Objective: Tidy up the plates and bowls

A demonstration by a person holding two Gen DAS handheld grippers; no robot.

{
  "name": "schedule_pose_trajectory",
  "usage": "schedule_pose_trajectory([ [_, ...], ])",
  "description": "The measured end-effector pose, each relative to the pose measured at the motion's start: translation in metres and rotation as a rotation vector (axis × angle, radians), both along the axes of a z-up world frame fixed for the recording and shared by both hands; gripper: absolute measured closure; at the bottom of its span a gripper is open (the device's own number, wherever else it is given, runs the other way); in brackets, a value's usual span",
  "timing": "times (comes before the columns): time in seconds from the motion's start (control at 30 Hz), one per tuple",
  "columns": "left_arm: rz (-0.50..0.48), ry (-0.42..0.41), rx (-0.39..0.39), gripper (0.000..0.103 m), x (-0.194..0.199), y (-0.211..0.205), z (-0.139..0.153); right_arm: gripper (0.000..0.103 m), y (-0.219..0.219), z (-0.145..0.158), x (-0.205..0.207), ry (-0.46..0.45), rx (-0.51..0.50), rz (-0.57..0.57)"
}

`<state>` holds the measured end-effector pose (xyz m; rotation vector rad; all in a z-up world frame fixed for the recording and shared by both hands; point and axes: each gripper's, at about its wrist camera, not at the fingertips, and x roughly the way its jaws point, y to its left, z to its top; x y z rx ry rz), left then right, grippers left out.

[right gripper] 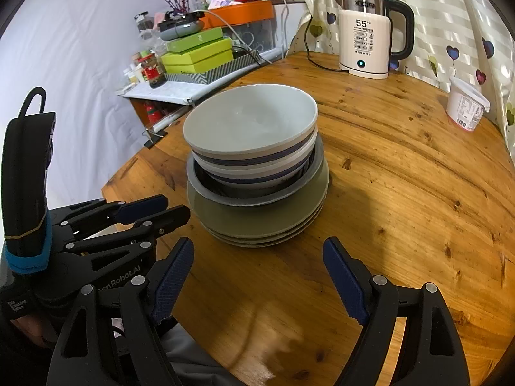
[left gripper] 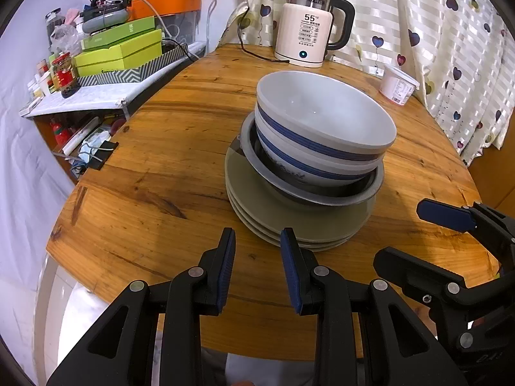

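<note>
One stack stands mid-table: several grey-green plates (left gripper: 289, 222) (right gripper: 257, 218) at the bottom, a metal bowl (left gripper: 322, 193) (right gripper: 257, 197) on them, then two white bowls with blue bands, the top bowl (left gripper: 325, 112) (right gripper: 251, 119) empty. My left gripper (left gripper: 257, 234) (right gripper: 176, 205) hovers just short of the plates' near edge, open by a narrow gap with nothing between its blue pads. To its right, my right gripper (right gripper: 257, 243) (left gripper: 399, 232) is open wide, also empty and in front of the stack. Neither touches the dishes.
The round wooden table (left gripper: 161, 160) also carries an electric kettle (left gripper: 309, 29) with its cord at the back and a white plastic tub (left gripper: 397, 85) at the back right. A cluttered side shelf with green boxes (left gripper: 119, 51) stands left of the table. A curtain hangs behind.
</note>
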<state>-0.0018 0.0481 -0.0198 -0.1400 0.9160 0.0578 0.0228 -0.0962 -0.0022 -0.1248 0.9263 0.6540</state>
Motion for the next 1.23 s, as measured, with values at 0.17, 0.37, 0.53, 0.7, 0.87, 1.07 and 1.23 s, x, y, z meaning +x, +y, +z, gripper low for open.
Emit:
schedule_pose_trajectory([
  [0.17,-0.002,0.004,0.0,0.073,0.0009,0.0,0.0,0.02,0.0011,0.0005,0.0,0.0,0.0,0.0],
  [0.37,-0.004,0.005,0.0,0.073,0.0014,-0.0003,-0.0003,0.02,0.0014,0.0005,0.0,0.0,-0.001,0.001],
  [0.53,-0.006,0.01,0.002,0.073,0.003,-0.0004,-0.0022,0.02,0.0015,0.0006,0.0,0.001,-0.002,0.003],
  [0.7,-0.008,0.01,0.002,0.073,0.0032,-0.0008,-0.0024,0.02,0.0018,0.0003,-0.0001,0.002,-0.003,0.004],
  [0.87,-0.009,0.015,0.002,0.073,0.0044,-0.001,-0.0025,0.02,0.0019,0.0007,0.0,0.001,-0.004,0.004],
  [1.07,-0.01,0.015,-0.001,0.073,0.0047,-0.0009,-0.0028,0.02,0.0046,-0.0003,-0.0012,0.0,-0.005,0.006],
  [1.23,-0.008,0.013,-0.003,0.073,0.0055,-0.0015,-0.0035,0.02,0.0046,-0.0002,-0.001,-0.001,-0.004,0.006],
])
